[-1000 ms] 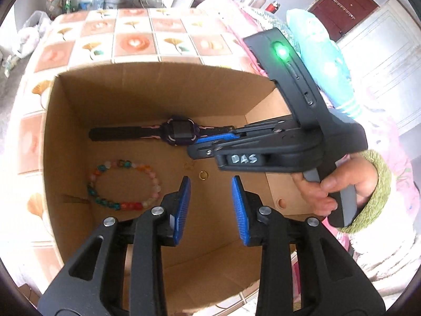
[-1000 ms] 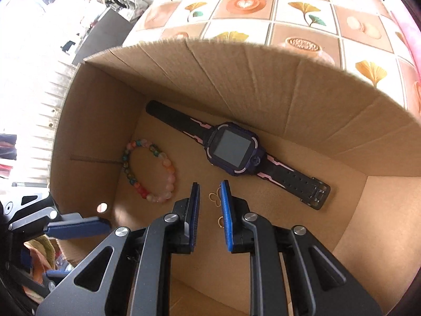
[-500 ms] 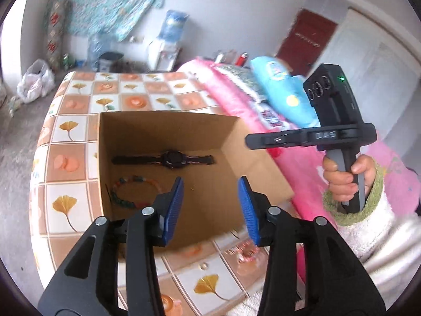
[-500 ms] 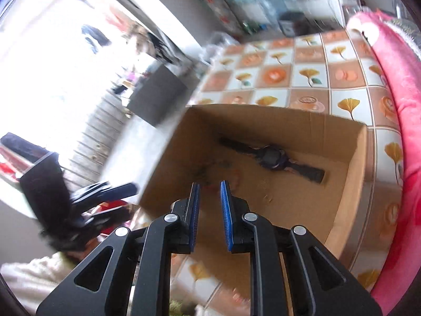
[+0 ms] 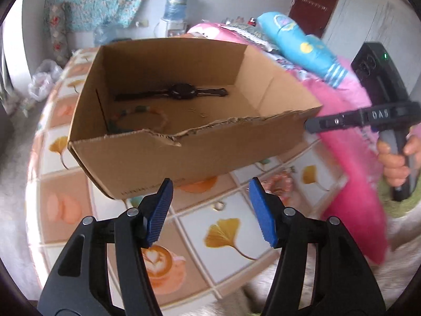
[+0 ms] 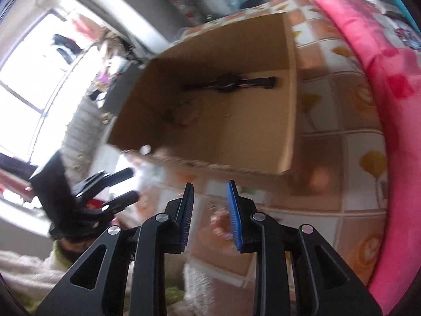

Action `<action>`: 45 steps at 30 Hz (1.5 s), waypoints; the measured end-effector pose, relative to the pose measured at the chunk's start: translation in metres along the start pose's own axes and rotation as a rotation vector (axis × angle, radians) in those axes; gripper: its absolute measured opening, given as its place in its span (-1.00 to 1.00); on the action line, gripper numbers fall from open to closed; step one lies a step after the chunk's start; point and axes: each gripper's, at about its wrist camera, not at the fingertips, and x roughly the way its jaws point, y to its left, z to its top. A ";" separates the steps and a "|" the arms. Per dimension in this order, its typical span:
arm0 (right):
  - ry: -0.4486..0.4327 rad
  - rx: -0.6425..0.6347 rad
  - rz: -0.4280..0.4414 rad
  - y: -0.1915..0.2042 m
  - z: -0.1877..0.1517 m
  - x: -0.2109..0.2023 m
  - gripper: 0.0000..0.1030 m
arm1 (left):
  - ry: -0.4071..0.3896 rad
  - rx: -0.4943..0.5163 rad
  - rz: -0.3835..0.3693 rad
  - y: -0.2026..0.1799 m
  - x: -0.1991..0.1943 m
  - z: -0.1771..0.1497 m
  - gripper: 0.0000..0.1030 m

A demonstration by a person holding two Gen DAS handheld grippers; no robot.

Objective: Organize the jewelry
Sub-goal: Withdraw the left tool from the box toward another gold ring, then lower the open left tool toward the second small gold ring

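Observation:
An open cardboard box [image 5: 184, 155] stands on a tiled tablecloth [image 5: 229, 239]. Inside lie a black watch [image 5: 181, 91], a bead bracelet [image 5: 136, 117] and small gold earrings [image 5: 197, 112]. The box [image 6: 252, 142] and the watch [image 6: 229, 83] also show, blurred, in the right wrist view. A small ring [image 5: 219, 205] and a pink bracelet-like item [image 5: 279, 184] lie on the cloth in front of the box. My left gripper [image 5: 210, 205] is open and empty, low in front of the box. My right gripper [image 6: 210, 210] is open and empty; it also shows in the left wrist view [image 5: 313, 125].
A pink blanket [image 5: 350, 158] and a blue pillow [image 5: 297, 42] lie to the right of the table. A water dispenser [image 5: 175, 8] stands at the far wall. A window [image 6: 34, 79] is on the left in the right wrist view.
Both grippers have pulled back out of the box to its near side and lower. The right gripper has opened from nearly shut. The left gripper has opened wider.

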 end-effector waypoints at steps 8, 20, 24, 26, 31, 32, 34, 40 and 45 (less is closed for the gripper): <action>-0.050 0.001 -0.052 0.001 -0.024 0.004 -0.50 | 0.020 0.015 -0.003 -0.018 0.025 -0.020 0.11; 0.017 0.033 -0.198 -0.004 -0.067 0.034 -0.50 | 0.127 0.086 0.155 -0.029 0.052 -0.053 0.25; 0.027 0.010 -0.252 -0.001 -0.065 0.045 -0.50 | 0.126 0.104 0.163 -0.035 0.054 -0.057 0.39; 0.028 -0.006 -0.291 0.003 -0.063 0.051 -0.51 | 0.122 0.108 0.169 -0.036 0.054 -0.059 0.43; 0.041 -0.027 -0.338 0.012 -0.061 0.064 -0.73 | 0.118 0.107 0.164 -0.040 0.054 -0.058 0.49; 0.046 -0.028 -0.351 0.013 -0.061 0.066 -0.81 | 0.117 0.109 0.164 -0.040 0.054 -0.058 0.50; 0.044 -0.018 -0.333 0.014 -0.060 0.067 -0.81 | 0.115 0.108 0.164 -0.043 0.055 -0.058 0.50; -0.001 0.037 -0.194 0.022 -0.056 0.050 -0.82 | 0.107 0.112 0.160 -0.042 0.054 -0.058 0.51; -0.055 0.079 -0.107 0.025 -0.048 0.024 -0.82 | 0.105 0.111 0.158 -0.042 0.052 -0.059 0.51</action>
